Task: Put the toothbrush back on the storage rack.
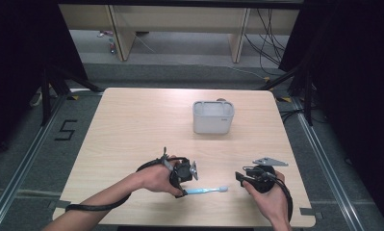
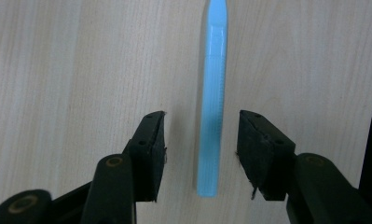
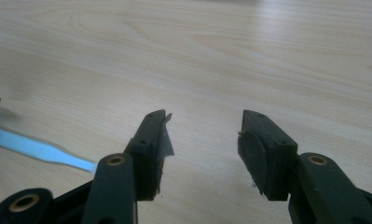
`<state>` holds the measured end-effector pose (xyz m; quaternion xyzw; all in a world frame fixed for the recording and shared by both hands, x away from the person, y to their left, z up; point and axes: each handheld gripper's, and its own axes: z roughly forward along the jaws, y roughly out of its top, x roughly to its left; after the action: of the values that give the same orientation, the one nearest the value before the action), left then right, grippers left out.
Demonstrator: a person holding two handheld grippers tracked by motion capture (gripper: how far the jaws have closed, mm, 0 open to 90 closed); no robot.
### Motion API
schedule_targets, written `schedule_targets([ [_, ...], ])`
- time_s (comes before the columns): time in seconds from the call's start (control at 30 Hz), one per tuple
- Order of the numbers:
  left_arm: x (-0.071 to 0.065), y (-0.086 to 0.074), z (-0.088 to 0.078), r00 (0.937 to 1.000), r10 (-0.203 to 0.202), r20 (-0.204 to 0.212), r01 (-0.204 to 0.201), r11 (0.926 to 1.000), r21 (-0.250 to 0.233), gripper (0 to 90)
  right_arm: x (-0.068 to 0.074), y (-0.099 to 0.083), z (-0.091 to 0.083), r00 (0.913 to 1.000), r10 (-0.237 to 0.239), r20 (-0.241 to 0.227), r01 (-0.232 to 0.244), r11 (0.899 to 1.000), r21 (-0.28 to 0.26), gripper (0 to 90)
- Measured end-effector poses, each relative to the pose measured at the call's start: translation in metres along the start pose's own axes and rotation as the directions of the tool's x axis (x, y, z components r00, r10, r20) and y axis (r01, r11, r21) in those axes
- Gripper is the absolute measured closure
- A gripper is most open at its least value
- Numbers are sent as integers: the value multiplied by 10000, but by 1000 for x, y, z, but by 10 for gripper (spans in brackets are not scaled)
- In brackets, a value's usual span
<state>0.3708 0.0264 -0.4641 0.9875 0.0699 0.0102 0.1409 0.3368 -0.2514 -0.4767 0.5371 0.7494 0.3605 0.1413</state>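
A light blue toothbrush (image 1: pixel 206 190) lies flat on the wooden table (image 1: pixel 132 125) near its front edge, head pointing right. My left gripper (image 1: pixel 182 186) points down over the handle end. In the left gripper view the toothbrush handle (image 2: pixel 212 116) runs between the two jaws, and the pads (image 2: pixel 152 149) stand apart from it, so my left gripper (image 2: pixel 201 154) is open around it. My right gripper (image 1: pixel 241 177) hovers to the right of the brush head, held in a hand. Its jaws are open with nothing between them in the right gripper view (image 3: pixel 203 154), where the toothbrush (image 3: pixel 39 148) shows at the left.
A grey rectangular container (image 1: pixel 213 117) stands upright toward the back right of the table. Black cables trail from both grippers along the forearms. Dark floor and table legs lie beyond the far edge.
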Motion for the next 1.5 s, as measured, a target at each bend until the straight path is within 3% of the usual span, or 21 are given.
schedule_targets([
  [0.17, 1, 5, 2, 9999, 133, 57, -134, 9996, 258, 532, 0, 0, -1, 10000, 52, 78, -52, 10000, 73, 518],
  [0.27, 2, 10, 3, 9995, 312, 93, -316, 9981, 523, 548, 4, 0, -2, 9986, 512, 93, -514, 9984, 214, 519],
  [0.4, 2, 12, 5, 9991, 393, 161, -405, 9961, 785, 568, 4, 0, -2, 9992, 387, 66, -389, 9988, 293, 519],
  [0.47, 2, 14, 6, 9990, 421, 165, -434, 9956, 834, 572, 5, 0, -1, 9982, 604, -2, -603, 9978, 279, 520],
  [0.53, 2, 14, 7, 9987, 484, 169, -497, 9950, 863, 573, 2, 0, 0, 9996, 270, 10, -270, 9995, 154, 520],
  [0.77, 3, 17, 9, 9982, 576, 135, -586, 9939, 936, 581, 3, 1, -2, 9984, 553, 115, -556, 9981, 262, 520],
  [0.87, 2, 19, 11, 9977, 664, 153, -676, 9924, 1032, 589, 2, 0, -3, 9987, 489, 129, -493, 9983, 323, 520],
  [0.9, 1, 20, 12, 9975, 699, 129, -709, 9919, 1056, 591, 0, 0, -2, 9997, 220, 56, -221, 9997, 140, 519],
  [1.27, 1, 23, 17, 9963, 852, 129, -861, 9906, 1062, 625, 0, -1, -3, 9991, 411, 56, -412, 9990, 148, 520],
  [1.37, 0, 24, 18, 9953, 956, 160, -968, 9886, 1152, 632, -2, -1, -1, 9998, 96, 194, -96, 9999, 30, 520],
  [1.4, 0, 25, 18, 9948, 1003, 175, -1016, 9878, 1177, 634, 0, -2, -1, 9993, 349, 150, -350, 9993, 95, 519],
  [1.5, 0, 25, 19, 9945, 1034, 185, -1049, 9870, 1217, 641, -1, -1, -2, 9996, 197, 179, -198, 9998, 77, 519],
])
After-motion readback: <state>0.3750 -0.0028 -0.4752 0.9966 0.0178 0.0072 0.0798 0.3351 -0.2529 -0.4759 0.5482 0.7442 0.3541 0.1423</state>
